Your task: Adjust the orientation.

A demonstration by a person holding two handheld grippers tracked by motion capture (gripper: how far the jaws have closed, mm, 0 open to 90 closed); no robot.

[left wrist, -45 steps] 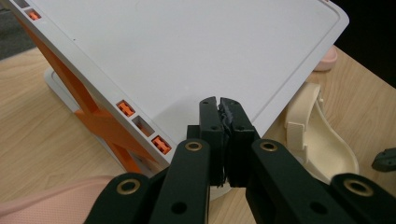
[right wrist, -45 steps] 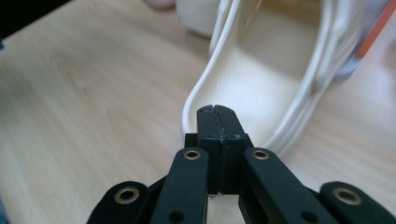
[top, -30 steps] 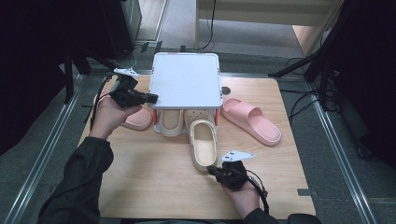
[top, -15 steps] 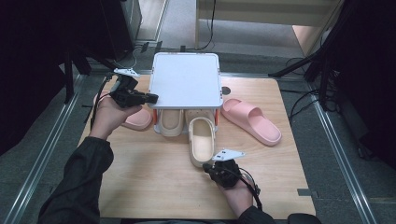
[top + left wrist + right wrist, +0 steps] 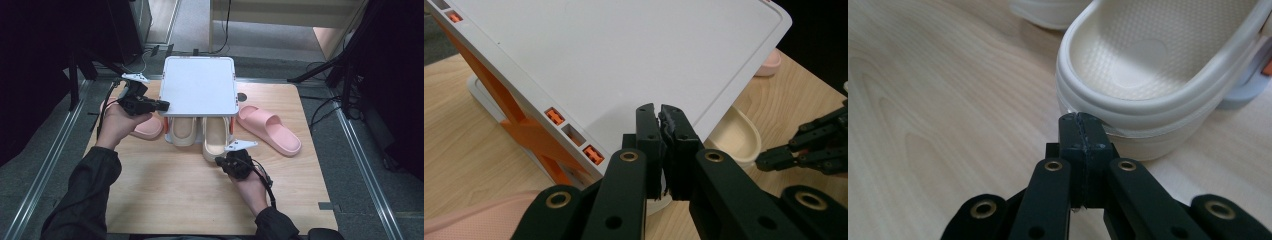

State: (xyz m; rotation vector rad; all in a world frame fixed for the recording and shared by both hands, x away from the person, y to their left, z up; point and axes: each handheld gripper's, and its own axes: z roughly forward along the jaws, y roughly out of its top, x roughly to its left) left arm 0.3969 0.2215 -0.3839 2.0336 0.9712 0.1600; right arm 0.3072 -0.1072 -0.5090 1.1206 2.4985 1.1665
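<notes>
Surroundings: dark floor and black stands ring a pale wooden desk (image 5: 165, 200), which we keep bare at the near side so that both arms have room to work.
Rack: a white shoe rack (image 5: 199, 90) with orange side braces stands at the far middle of the desk, its flat top covering the lower shelf, so shoes have to slide in from the near side.
Pink slippers: one pink slipper (image 5: 270, 129) lies to the right of the rack and another pink slipper (image 5: 144, 127) peeks out at its left, under our left hand; both sit apart from the shelf, we judge because they are yet to be stowed.
Cream slippers: the left cream slipper (image 5: 182, 131) is tucked toe-first under the rack, while the right cream slipper (image 5: 1158, 85) beside it is part-way in, heel sticking out toward us.
Left tongs: the left tongs (image 5: 660, 116) hover over the rack's near left corner, pressed together on nothing (likely only waiting, or ready to steady the rack).
Right tongs: the right tongs (image 5: 1081, 122) are closed with nothing between them, tips touching the heel of the right cream slipper, low on the desk, a blunt nose well suited, we judge, to nudging it further under the shelf.
</notes>
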